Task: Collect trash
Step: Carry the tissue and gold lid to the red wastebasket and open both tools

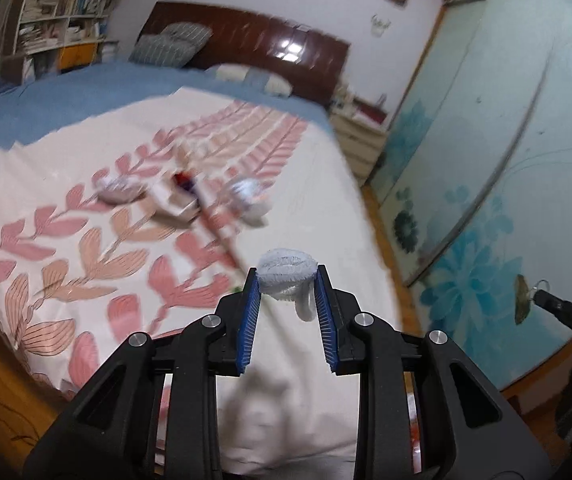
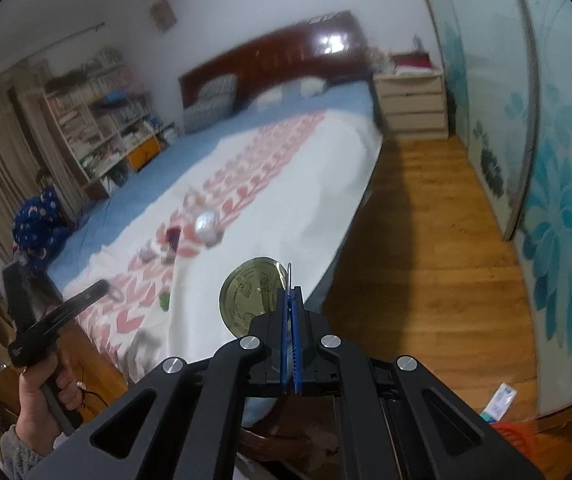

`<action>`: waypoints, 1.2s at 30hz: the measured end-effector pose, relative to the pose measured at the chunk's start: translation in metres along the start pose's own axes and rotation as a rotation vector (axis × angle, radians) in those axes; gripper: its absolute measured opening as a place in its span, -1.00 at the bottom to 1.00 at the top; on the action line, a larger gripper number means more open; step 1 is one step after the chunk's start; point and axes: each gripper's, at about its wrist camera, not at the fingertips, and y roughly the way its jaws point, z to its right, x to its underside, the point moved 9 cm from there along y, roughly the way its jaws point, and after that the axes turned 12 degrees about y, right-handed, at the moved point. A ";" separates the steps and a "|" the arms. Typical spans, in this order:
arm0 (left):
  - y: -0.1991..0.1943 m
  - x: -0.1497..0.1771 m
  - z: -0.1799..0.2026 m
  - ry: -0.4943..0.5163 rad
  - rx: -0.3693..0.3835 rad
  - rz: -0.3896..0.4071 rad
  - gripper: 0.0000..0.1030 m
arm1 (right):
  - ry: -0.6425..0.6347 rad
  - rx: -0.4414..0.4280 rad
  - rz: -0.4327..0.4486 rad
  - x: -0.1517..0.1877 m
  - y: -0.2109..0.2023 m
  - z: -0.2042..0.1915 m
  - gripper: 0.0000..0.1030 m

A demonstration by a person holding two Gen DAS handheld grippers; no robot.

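The left claw (image 1: 287, 280) grips a soft, light crumpled tissue (image 1: 286, 270) at its middle; the right claw (image 2: 289, 294) pinches a stiff, thin can lid (image 2: 251, 296) by its right edge.

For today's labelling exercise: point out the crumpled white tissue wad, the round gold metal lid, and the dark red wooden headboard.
Crumpled white tissue wad (image 1: 287, 270): left wrist view, its top bulge.
Round gold metal lid (image 2: 251, 293): right wrist view, printed face.
Dark red wooden headboard (image 2: 282, 50): right wrist view, middle panel.
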 end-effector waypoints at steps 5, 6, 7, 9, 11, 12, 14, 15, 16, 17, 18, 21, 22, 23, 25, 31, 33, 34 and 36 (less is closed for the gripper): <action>-0.021 -0.043 0.099 0.130 0.135 0.067 -0.47 | -0.014 0.112 0.095 -0.032 -0.080 0.068 -0.92; -0.021 -0.049 0.126 0.162 0.172 0.067 -0.47 | -0.008 0.150 0.110 -0.036 -0.098 0.089 -0.92; -0.020 -0.052 0.149 0.187 0.206 0.063 -0.47 | 0.006 0.172 0.118 -0.038 -0.109 0.105 -0.92; -0.013 -0.054 0.202 0.226 0.301 0.040 -0.47 | 0.055 0.234 0.123 -0.037 -0.134 0.151 -0.92; 0.002 -0.043 0.271 0.271 0.431 -0.009 -0.47 | 0.122 0.320 0.091 -0.018 -0.150 0.209 -0.92; 0.011 -0.033 0.302 0.297 0.477 -0.045 -0.47 | 0.175 0.355 0.050 0.000 -0.154 0.239 -0.92; 0.035 0.001 0.360 0.343 0.565 -0.140 -0.47 | 0.248 0.424 -0.014 0.034 -0.157 0.287 -0.92; 0.050 0.025 0.388 0.353 0.618 -0.208 -0.47 | 0.282 0.457 -0.061 0.059 -0.156 0.311 -0.92; 0.063 0.048 0.409 0.362 0.646 -0.280 -0.47 | 0.303 0.473 -0.088 0.074 -0.155 0.324 -0.92; 0.080 0.082 0.433 0.394 0.649 -0.363 -0.47 | 0.337 0.491 -0.130 0.098 -0.152 0.342 -0.92; 0.092 0.111 0.453 0.426 0.651 -0.424 -0.47 | 0.363 0.507 -0.177 0.123 -0.146 0.358 -0.92; 0.116 0.198 0.488 0.459 0.681 -0.585 -0.47 | 0.434 0.516 -0.257 0.169 -0.134 0.385 -0.92; 0.120 0.218 0.493 0.486 0.667 -0.627 -0.47 | 0.466 0.504 -0.275 0.181 -0.130 0.391 -0.92; 0.122 0.236 0.497 0.507 0.656 -0.680 -0.48 | 0.486 0.501 -0.291 0.190 -0.126 0.396 -0.92; 0.121 0.245 0.503 0.522 0.659 -0.704 -0.48 | 0.495 0.507 -0.310 0.200 -0.119 0.401 -0.92; 0.129 0.258 0.503 0.561 0.632 -0.731 -0.47 | 0.482 0.500 -0.316 0.206 -0.091 0.391 -0.88; 0.133 0.259 0.499 0.539 0.621 -0.740 -0.40 | 0.479 0.501 -0.314 0.209 -0.086 0.386 -0.86; 0.135 0.258 0.499 0.530 0.618 -0.740 -0.33 | 0.477 0.506 -0.315 0.209 -0.087 0.387 -0.85; 0.134 0.255 0.498 0.498 0.607 -0.741 0.39 | 0.477 0.516 -0.313 0.209 -0.086 0.384 -0.84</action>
